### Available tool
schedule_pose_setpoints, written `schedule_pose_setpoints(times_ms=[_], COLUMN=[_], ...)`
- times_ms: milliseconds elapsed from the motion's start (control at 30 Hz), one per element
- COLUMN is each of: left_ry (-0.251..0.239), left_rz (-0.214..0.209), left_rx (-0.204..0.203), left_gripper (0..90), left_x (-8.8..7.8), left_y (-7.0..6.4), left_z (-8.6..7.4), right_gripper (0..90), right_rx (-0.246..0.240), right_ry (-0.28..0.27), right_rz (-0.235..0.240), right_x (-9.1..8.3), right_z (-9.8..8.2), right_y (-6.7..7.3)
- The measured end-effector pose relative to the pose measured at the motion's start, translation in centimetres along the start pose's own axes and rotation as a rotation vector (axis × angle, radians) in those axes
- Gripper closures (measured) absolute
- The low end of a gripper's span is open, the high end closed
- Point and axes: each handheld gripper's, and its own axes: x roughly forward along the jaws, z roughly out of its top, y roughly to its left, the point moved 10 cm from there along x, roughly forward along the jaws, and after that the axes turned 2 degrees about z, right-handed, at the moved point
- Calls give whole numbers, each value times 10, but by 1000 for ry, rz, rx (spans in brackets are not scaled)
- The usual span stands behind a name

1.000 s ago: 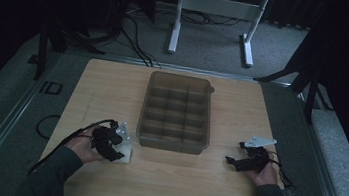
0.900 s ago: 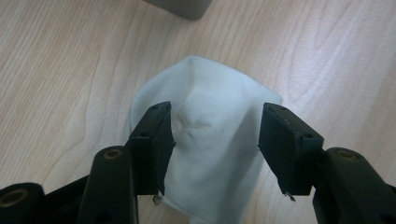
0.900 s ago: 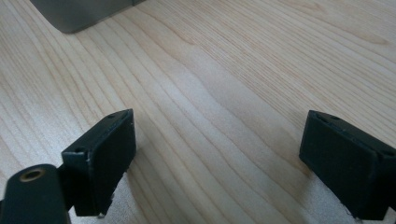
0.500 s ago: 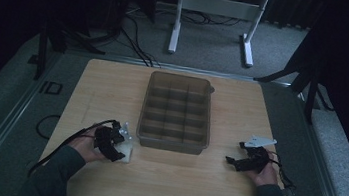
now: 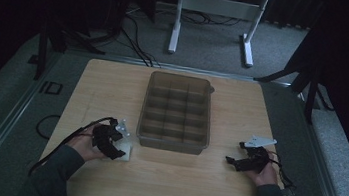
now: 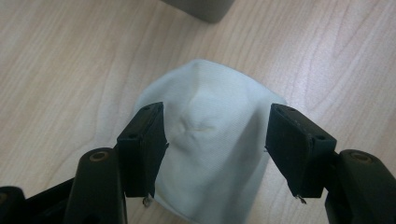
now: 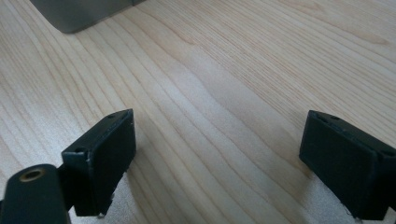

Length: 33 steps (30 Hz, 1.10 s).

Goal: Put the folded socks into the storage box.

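While our left claw (image 6: 212,149) hangs over the table (image 5: 113,85), a white cloth (image 6: 210,140) lies bunched between its jaws, soft, finely woven, and puckered at the middle. Those jaws have just been opening and stand spread beside the cloth, not pressing it. Our right claw (image 7: 219,158) is spread wide over bare wood, well apart from the cloth, with the grey tray (image 5: 173,143) corner ahead.

A wooden table (image 5: 113,85) stood on grey carpet (image 5: 210,37). A grey, translucent compartment tray (image 5: 176,112) sat at the table's middle, its long side running away from the camera, its cells divided in a grid. A white two-legged stand (image 5: 218,12) stood on the carpet beyond the table. Black cables (image 5: 134,37) lay on the floor near the stand's left leg.
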Motion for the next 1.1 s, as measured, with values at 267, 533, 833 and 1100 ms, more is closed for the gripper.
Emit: schedule_pose_setpoints(times_ms=[267, 533, 833, 1100], left_ry=[33, 32, 63, 80], left_rz=[-6, -20, -18, -29], left_rx=[-3, -12, -6, -26], left_gripper=[351, 315, 272, 270], left_x=[12, 17, 20, 21], left_y=[1, 4, 3, 7], left_z=[-2, -4, -3, -3], right_gripper=[103, 103, 103, 103], right_rx=[0, 0, 0, 1], right_ry=[0, 0, 0, 0], right_rz=[0, 0, 0, 0], right_x=[0, 0, 0, 0], right_z=[0, 0, 0, 0], right_y=[0, 0, 0, 0])
